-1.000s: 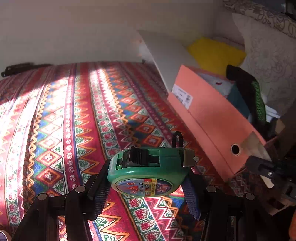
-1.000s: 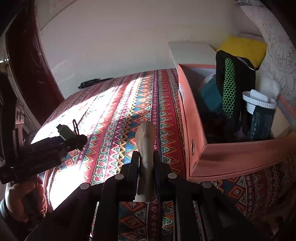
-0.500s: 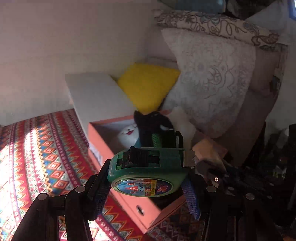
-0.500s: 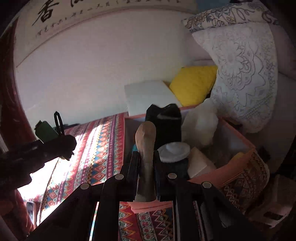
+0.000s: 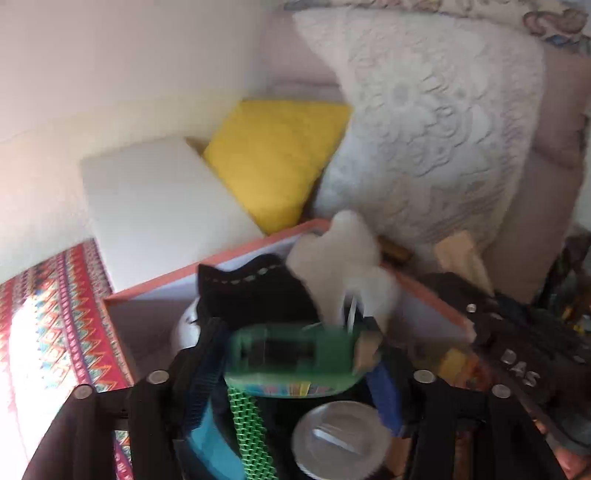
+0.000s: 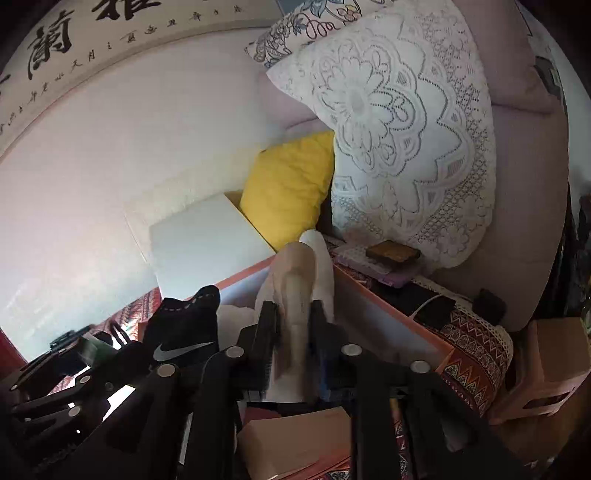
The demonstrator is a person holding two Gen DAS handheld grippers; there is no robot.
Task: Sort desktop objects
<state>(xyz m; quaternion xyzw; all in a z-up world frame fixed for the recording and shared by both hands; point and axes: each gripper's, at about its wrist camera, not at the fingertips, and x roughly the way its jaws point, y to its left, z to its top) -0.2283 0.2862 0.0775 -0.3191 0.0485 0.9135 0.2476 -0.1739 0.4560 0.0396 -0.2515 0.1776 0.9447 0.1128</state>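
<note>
While both claws hang over the orange box [image 5: 207, 264], the risk I see is crowding. The left claw [image 5: 295, 365] is clenched on a green tape measure [image 5: 291, 356], held just above the box's contents: a black sock [image 5: 255, 295], a white plush toy [image 5: 343, 258], a white round lid [image 5: 341, 439] and a green mesh strip [image 5: 251, 432]. The right claw [image 6: 293, 332] grips a pale, rounded wooden piece [image 6: 297, 291] upright over the same box, close beside the left one.

If the tape measure is let go from here, I judge it could land on the round lid or the sock, roll, and end up wedged or tipped against the box wall, since the pile offers no flat spot. It is a dense, hard thing, so it could also knock lighter items about. With two claws working in one narrow opening they might bump each other, and the left view is smeared with motion, which suggests quick movement and little margin. The wooden piece stands tall between its fingers and could catch on the plush toy.

As for writing: the sock carries a Nike swoosh [image 6: 181, 350], the tape measure has a coloured label too blurred to read, raised letters that look like "DAS" [image 5: 519, 367] show on the right tool's body in the left view, and large brush calligraphy [image 6: 110, 22] runs along the wall.
</note>
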